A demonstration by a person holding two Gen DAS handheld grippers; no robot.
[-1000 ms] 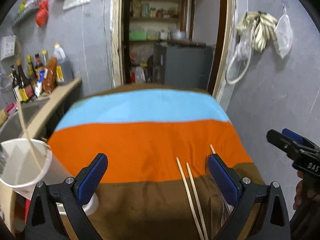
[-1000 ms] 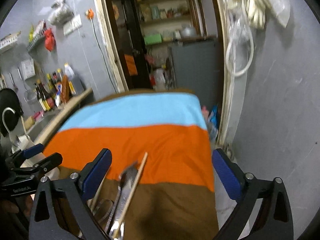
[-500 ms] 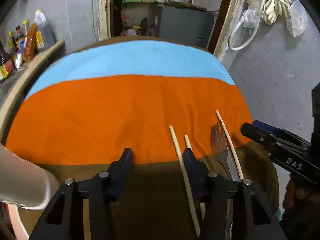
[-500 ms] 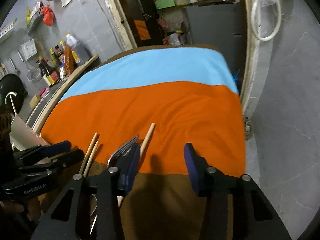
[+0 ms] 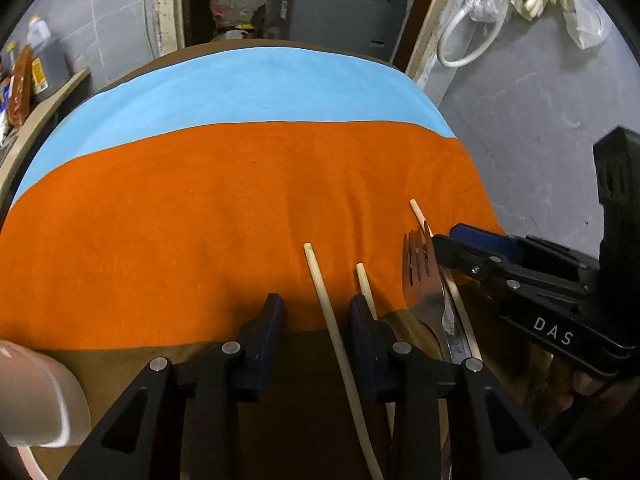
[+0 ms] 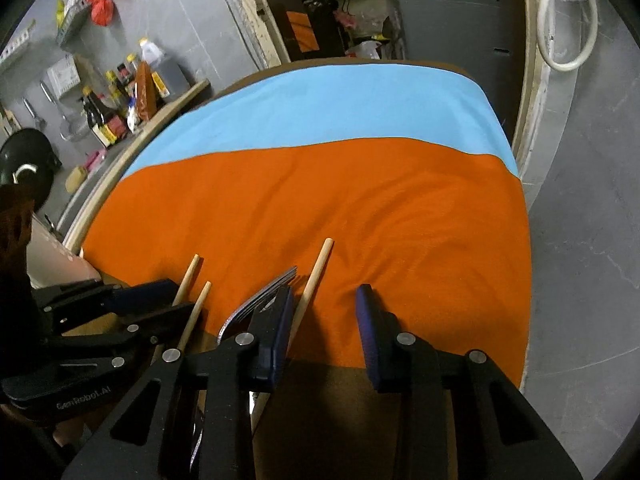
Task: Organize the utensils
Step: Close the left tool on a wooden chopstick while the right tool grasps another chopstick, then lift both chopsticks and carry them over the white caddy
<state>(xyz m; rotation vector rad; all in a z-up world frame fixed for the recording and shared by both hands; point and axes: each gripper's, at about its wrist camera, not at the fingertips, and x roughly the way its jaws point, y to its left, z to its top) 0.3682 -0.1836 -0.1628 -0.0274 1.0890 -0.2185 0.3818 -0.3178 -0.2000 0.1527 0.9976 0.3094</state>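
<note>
Three chopsticks and one fork (image 5: 420,276) lie bunched at the near edge of the striped cloth (image 5: 240,200), handles toward the camera. Left gripper (image 5: 316,316): jaws just closing, partly narrowed, one chopstick (image 5: 332,320) between them, pads not seen pressing; a second chopstick (image 5: 366,286) passes under its right finger. Right gripper (image 6: 324,312): jaws just closing, a gap left, nothing between; the third chopstick (image 6: 312,284) and fork tines sit just outside its left finger. Risks, judged: thin round sticks roll or pivot out of a loose pinch; the two grippers, close together, may knock each other or the fork. White cup (image 5: 36,392) near left. Beyond, orange and blue bands lie bare to the far edge; wall close on the right.
</note>
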